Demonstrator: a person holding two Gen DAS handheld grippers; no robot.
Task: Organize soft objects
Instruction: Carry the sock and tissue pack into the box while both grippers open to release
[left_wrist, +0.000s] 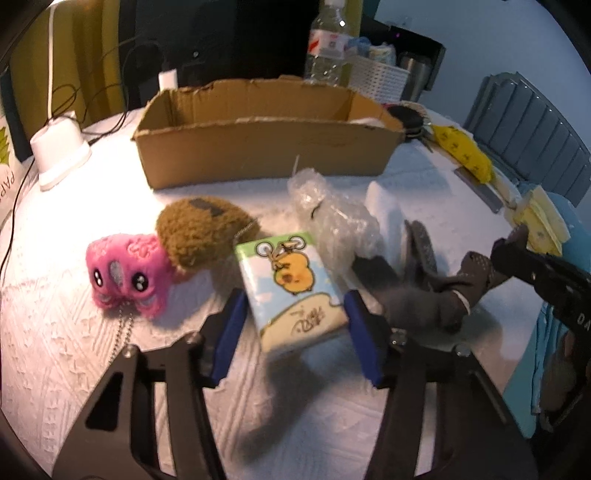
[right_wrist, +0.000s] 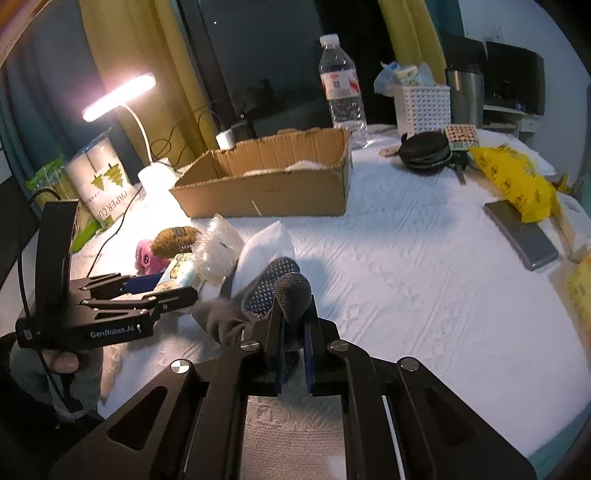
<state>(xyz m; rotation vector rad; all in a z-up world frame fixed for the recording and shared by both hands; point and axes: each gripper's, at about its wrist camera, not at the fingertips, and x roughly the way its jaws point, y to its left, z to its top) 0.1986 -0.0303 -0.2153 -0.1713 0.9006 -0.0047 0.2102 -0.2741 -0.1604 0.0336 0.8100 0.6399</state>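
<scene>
My left gripper (left_wrist: 295, 317) holds a tissue pack (left_wrist: 293, 288) printed with a yellow duck, tilted and lifted above the white tablecloth. It also shows in the right wrist view (right_wrist: 162, 286). My right gripper (right_wrist: 293, 328) is shut on a grey dotted sock (right_wrist: 273, 291), also seen in the left wrist view (left_wrist: 436, 284). A pink plush (left_wrist: 127, 275), a brown fuzzy plush (left_wrist: 201, 230), crumpled bubble wrap (left_wrist: 332, 218) and a white folded cloth (left_wrist: 388, 210) lie in a row. An open cardboard box (left_wrist: 258, 147) stands behind them.
A lit desk lamp (right_wrist: 118, 96), a water bottle (right_wrist: 341, 85) and a white basket (right_wrist: 423, 101) stand at the back. A yellow bag (right_wrist: 515, 181), a phone (right_wrist: 522, 234) and a black pouch (right_wrist: 424, 149) lie at the right. A paper cup pack (right_wrist: 103, 184) stands left.
</scene>
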